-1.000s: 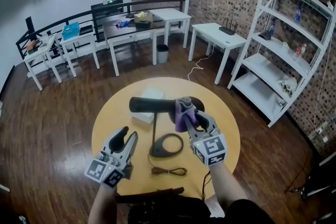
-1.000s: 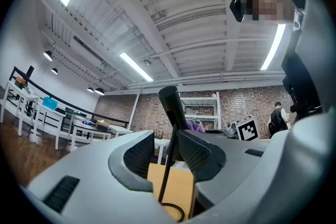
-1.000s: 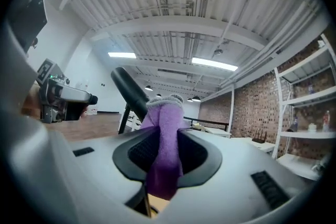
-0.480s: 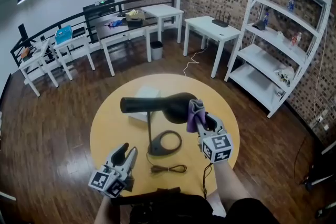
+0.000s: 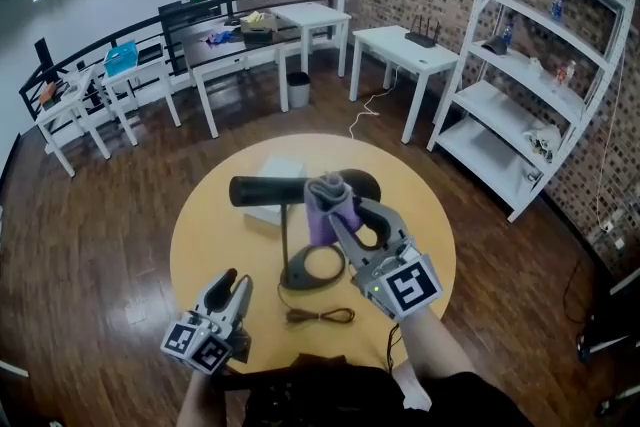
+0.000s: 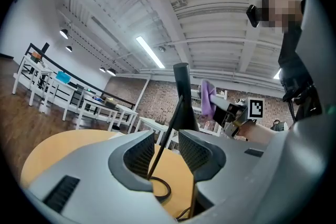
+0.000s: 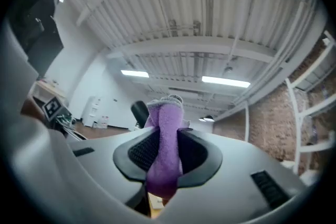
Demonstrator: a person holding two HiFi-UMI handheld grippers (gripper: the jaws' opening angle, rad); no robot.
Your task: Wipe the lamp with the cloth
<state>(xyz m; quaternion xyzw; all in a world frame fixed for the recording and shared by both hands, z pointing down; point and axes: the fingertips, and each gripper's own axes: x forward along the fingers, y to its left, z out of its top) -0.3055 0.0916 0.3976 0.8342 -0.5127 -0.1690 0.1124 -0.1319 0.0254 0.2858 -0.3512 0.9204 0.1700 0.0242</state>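
A black desk lamp (image 5: 265,191) stands on the round yellow table (image 5: 210,235), its long head level above a thin stem and a ring base (image 5: 312,273). My right gripper (image 5: 337,215) is shut on a purple cloth (image 5: 325,200), which lies over the middle of the lamp's head; contact is hidden. In the right gripper view the cloth (image 7: 165,139) fills the jaws, with the lamp's head (image 7: 139,112) just behind. My left gripper (image 5: 232,281) hangs low at the table's near left edge, jaws slightly apart and empty. In the left gripper view it (image 6: 165,136) faces the lamp stem (image 6: 176,113).
The lamp's cable (image 5: 320,317) coils on the table in front of the base. A white box (image 5: 275,177) lies behind the lamp. White desks (image 5: 410,55) and a white shelf unit (image 5: 520,105) stand beyond on the dark wood floor.
My right gripper has slid the cloth left along the lamp's head, from the shade's right end to its middle. The left gripper has sunk toward the table's near edge.
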